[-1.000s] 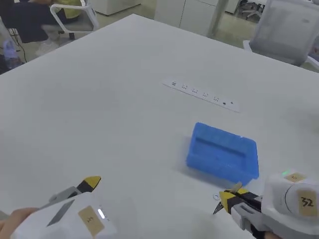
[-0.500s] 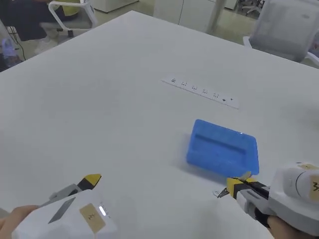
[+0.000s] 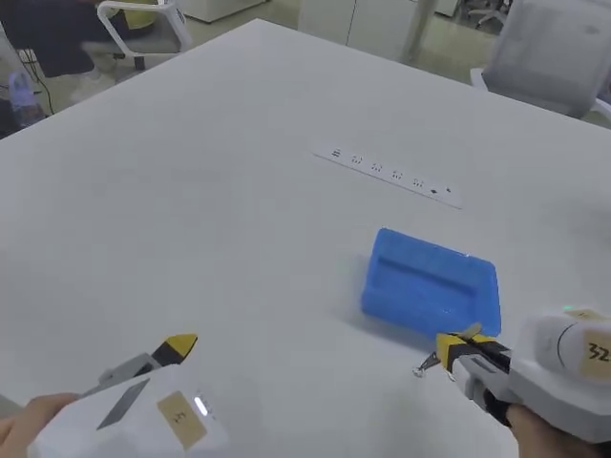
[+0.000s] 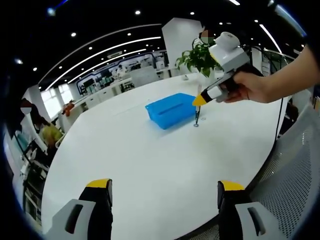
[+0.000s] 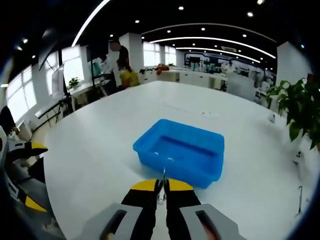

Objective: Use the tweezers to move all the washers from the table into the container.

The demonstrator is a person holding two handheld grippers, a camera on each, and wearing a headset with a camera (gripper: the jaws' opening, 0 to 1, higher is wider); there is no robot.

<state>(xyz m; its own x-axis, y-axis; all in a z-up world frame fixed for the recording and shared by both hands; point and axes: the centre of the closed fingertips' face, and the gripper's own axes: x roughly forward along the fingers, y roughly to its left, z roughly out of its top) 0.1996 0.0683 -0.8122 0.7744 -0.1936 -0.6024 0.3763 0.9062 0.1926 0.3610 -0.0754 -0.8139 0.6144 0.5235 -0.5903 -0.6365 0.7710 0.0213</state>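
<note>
right gripper [image 3: 451, 345] shifted nearer blue container [image 3: 431, 284] | jaws pinch tweezers [image 3: 426, 364] | left gripper [image 4: 165, 184] jaws wide | white table [image 3: 239, 210]

Bright, even light on the white table [image 3: 191, 210], pouring down from ceiling light strips [image 5: 215, 41] in both gripper views. Soft shadow under the blue container [image 3: 431, 284], just ahead of the right gripper's [image 5: 162, 187] fingers. Fisheye bends the edges hard; the left gripper's [image 4: 164, 186] fingers look soft up close. Head view slightly hazy.
</note>
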